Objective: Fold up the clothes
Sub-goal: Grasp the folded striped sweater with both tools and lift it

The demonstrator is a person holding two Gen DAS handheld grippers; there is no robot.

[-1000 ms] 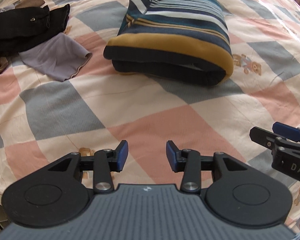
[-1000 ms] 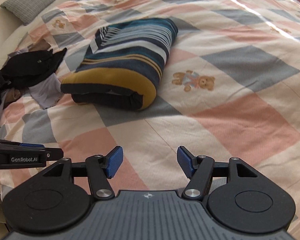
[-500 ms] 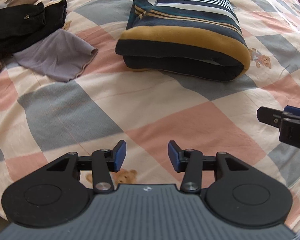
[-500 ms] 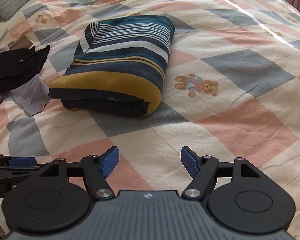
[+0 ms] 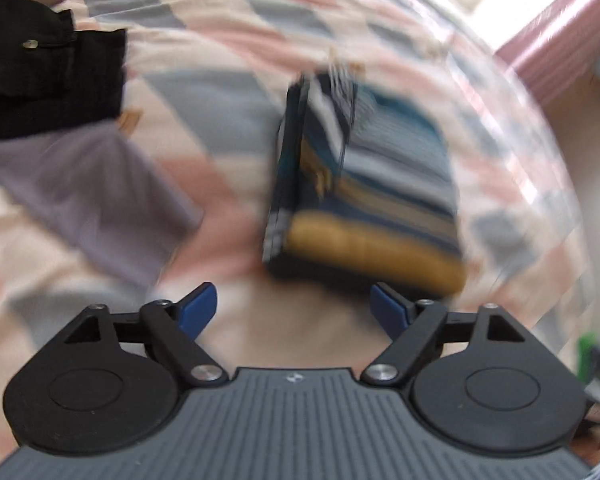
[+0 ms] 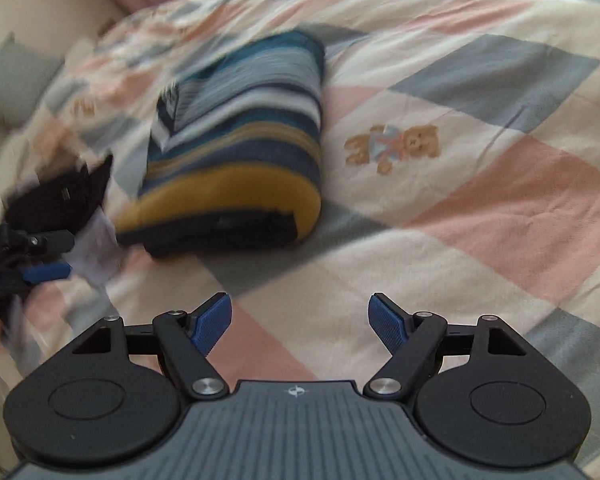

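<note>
A folded striped garment [image 5: 364, 200] with a mustard band lies on the checked bedspread [image 5: 220, 92]; the right wrist view shows the striped garment [image 6: 244, 140] left of centre. My left gripper [image 5: 294, 312] is open and empty, just short of the bundle's near edge. My right gripper [image 6: 300, 322] is open and empty over bare quilt, nearer than the bundle. The left gripper [image 6: 44, 256] also shows at the right view's left edge. Both views are blurred by motion.
A black garment [image 5: 48, 80] and a lilac cloth [image 5: 88, 192] lie left of the bundle. A grey cushion [image 6: 12, 80] rests by the headboard. A teddy-bear print [image 6: 392, 148] marks the quilt to the right. Pink curtains [image 5: 556, 44] hang beyond the bed.
Both grippers' fingers have spread wider. The left gripper has swung toward the folded bundle's left end, and both views now smear with motion.
</note>
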